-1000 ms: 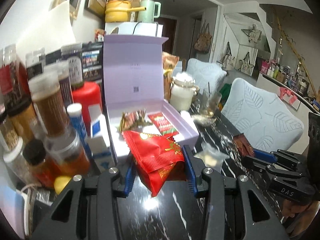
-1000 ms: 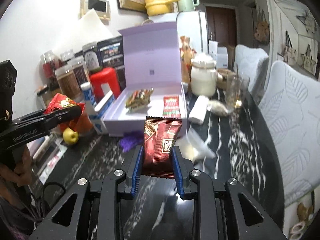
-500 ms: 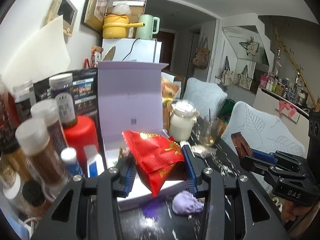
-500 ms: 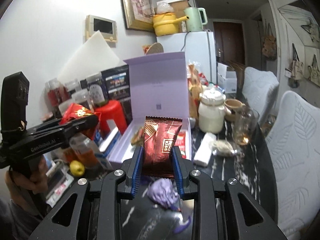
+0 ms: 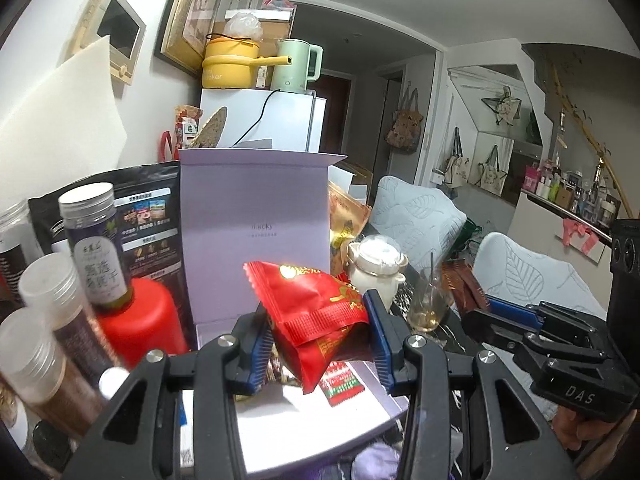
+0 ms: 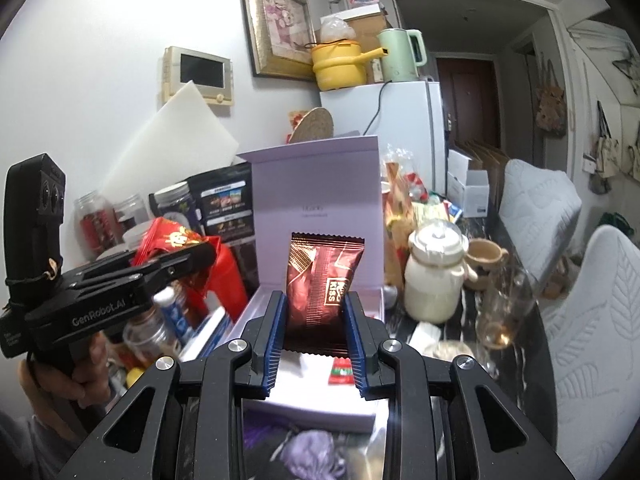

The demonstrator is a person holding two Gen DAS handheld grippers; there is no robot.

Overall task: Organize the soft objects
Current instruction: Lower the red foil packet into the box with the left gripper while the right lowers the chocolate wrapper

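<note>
Now left gripper (image 5: 316,344) clenched on a red snack packet (image 5: 316,312), right gripper (image 6: 314,332) clamping a dark maroon packet (image 6: 322,280), both held above the open lilac box (image 6: 316,192), small red sachet (image 6: 340,372) lying inside

yellow pot (image 5: 230,65), green kettle (image 5: 296,65), white jar (image 6: 436,276)

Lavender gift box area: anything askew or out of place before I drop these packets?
One thing: a crumpled purple soft item lies on the black table outside the open lavender box, against its front wall. The left gripper's red snack packet sits tilted.
</note>
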